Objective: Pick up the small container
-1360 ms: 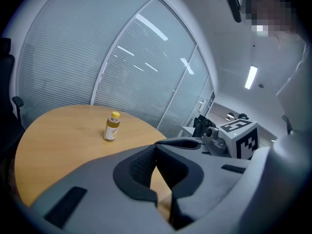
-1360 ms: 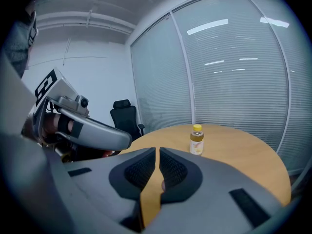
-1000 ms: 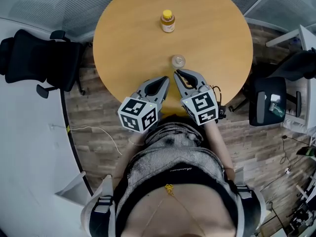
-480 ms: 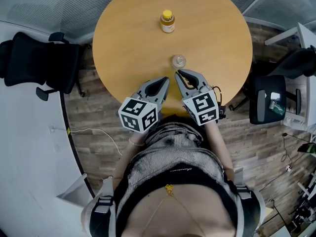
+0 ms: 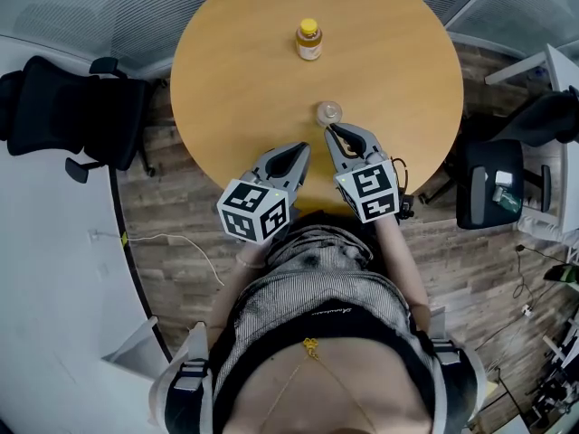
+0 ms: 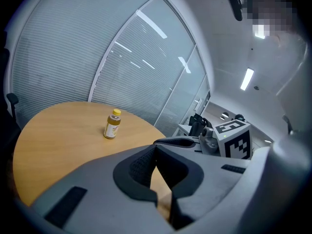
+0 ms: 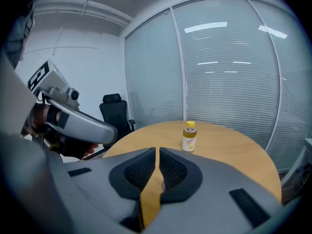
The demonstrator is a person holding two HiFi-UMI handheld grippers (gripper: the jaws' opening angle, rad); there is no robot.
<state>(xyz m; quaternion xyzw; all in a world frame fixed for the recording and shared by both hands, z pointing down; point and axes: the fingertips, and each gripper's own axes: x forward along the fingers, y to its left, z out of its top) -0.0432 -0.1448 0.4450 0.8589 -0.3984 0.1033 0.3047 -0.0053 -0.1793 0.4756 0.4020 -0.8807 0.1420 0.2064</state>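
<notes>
Small container (image 5: 327,111) sits on the round wooden table (image 5: 226,80), just past the tips of the right gripper (image 5: 331,131); whether they touch cannot be told from above. That gripper's jaws are pressed together with nothing between them. The left gripper (image 5: 304,148) beside it, a little nearer the table's edge, is likewise closed and empty. Farther across the table stands a yellow-capped bottle (image 5: 308,40), upright. A black office chair (image 5: 63,107) sits off to the left of the table
</notes>
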